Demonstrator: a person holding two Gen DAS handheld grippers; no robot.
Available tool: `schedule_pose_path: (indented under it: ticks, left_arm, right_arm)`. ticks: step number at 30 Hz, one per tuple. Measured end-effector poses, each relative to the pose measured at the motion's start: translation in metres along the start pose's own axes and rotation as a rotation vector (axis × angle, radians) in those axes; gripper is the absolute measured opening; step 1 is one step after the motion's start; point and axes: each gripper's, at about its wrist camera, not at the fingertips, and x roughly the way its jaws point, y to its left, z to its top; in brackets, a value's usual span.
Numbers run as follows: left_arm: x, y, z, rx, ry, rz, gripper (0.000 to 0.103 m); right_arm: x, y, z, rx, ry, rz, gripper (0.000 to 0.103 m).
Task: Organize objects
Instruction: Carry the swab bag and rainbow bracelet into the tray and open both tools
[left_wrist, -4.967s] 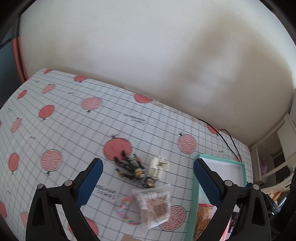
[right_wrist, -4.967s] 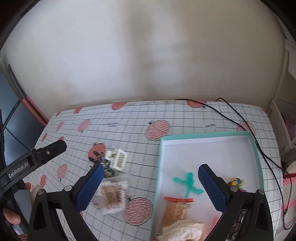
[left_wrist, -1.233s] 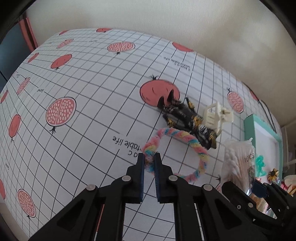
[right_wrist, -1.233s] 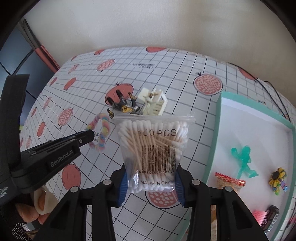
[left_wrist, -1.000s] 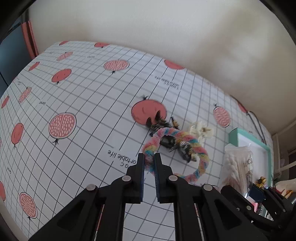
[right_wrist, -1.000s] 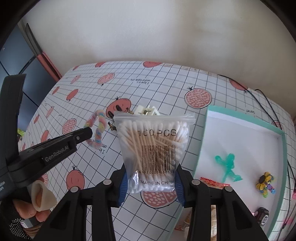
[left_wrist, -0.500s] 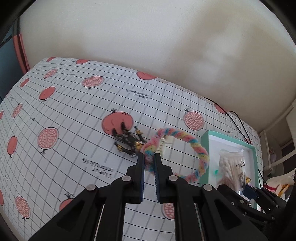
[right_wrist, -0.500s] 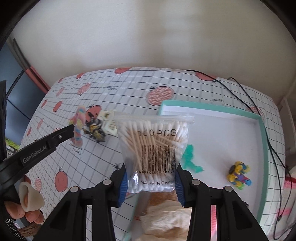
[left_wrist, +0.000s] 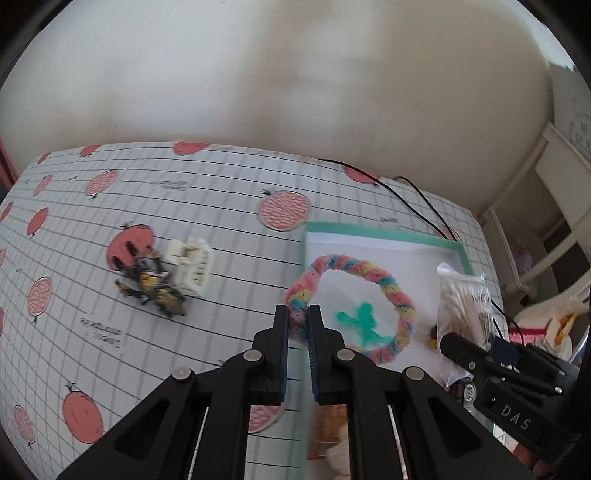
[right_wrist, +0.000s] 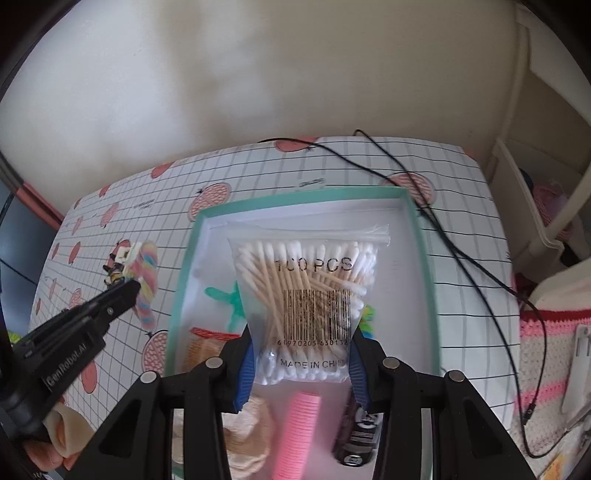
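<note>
My left gripper (left_wrist: 297, 321) is shut on a pastel rainbow braided ring (left_wrist: 388, 286) and holds it in the air over the left edge of the teal-rimmed white box (left_wrist: 376, 239). My right gripper (right_wrist: 301, 363) is shut on a clear bag of cotton swabs (right_wrist: 308, 288) and holds it upright above the box (right_wrist: 417, 236). The ring (right_wrist: 146, 280) and the left gripper (right_wrist: 127, 290) also show at the left of the right wrist view. The bag (left_wrist: 463, 306) shows at the right of the left wrist view.
A white hair claw (left_wrist: 192, 267) and a black-and-yellow toy (left_wrist: 151, 288) lie on the pomegranate-print cloth left of the box. In the box lie a green figure (left_wrist: 360, 321), a pink roller (right_wrist: 301, 428), a dark tube (right_wrist: 360, 435) and beige puffs (right_wrist: 247, 435). A black cable (right_wrist: 461, 258) runs along the right.
Both grippers closed on the ring and the swab bag, lifted them off the cloth and carried them right; the bag is over the box, the ring at its left edge.
</note>
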Motion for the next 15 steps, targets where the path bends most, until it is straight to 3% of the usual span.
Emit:
schedule_pose_path:
  ticks: [8,15]
  left_arm:
    - [0.013,-0.048,-0.014,0.104,0.019,-0.026,0.01]
    - [0.021,-0.056,-0.021,0.133,0.028,-0.011,0.01]
  right_arm:
    - [-0.002,-0.031,-0.001,0.07,-0.004,-0.02,0.045]
    - [0.001,-0.042,-0.001,0.124,-0.038,-0.017,0.045]
